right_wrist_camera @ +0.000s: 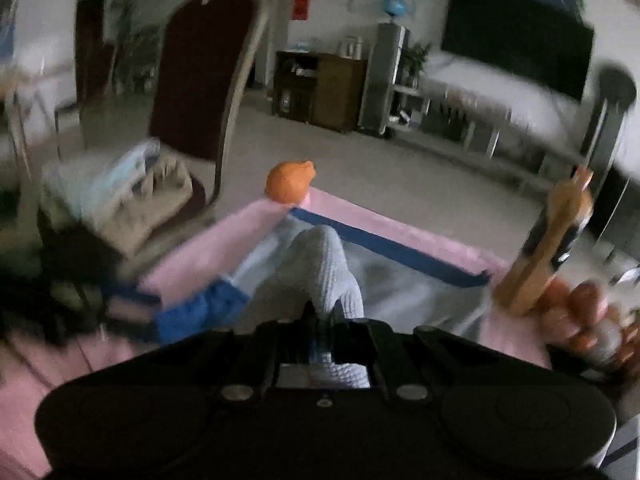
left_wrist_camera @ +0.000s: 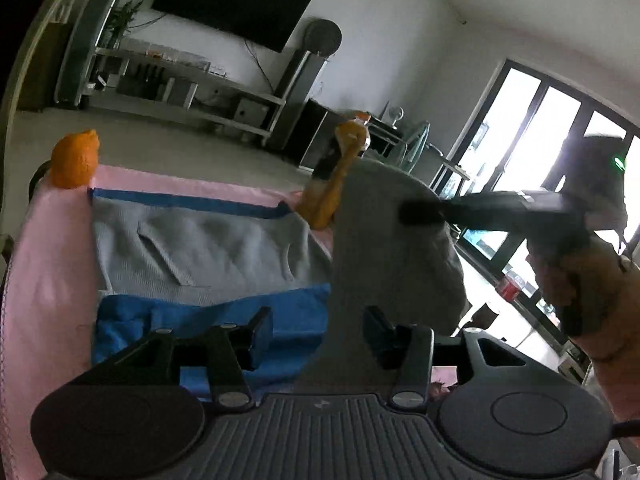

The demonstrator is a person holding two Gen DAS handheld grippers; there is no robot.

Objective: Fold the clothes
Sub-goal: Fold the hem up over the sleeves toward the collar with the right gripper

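A grey waffle-knit garment (left_wrist_camera: pixel 192 240) with blue trim lies on the pink-covered table (left_wrist_camera: pixel 52 260). My right gripper (left_wrist_camera: pixel 416 214), held in a hand (left_wrist_camera: pixel 568 280), is shut on a fold of the garment. It holds that fold up as a tall grey flap (left_wrist_camera: pixel 384 248). In the right wrist view the fold (right_wrist_camera: pixel 324 264) rises out of the shut right gripper (right_wrist_camera: pixel 320 316). My left gripper (left_wrist_camera: pixel 318 320) stands open low at the near edge. The hanging flap passes between its jaws, and the left finger (left_wrist_camera: pixel 258 330) is apart from it.
Orange lumps sit at the table's far corners (left_wrist_camera: pixel 74 160) (left_wrist_camera: pixel 336 184). Beyond the table are bare floor, a TV (left_wrist_camera: pixel 232 4) over a low shelf, and bright glass doors (left_wrist_camera: pixel 520 128). A maroon chair (right_wrist_camera: pixel 200 72) and a pile of clothes (right_wrist_camera: pixel 120 188) stand to the left.
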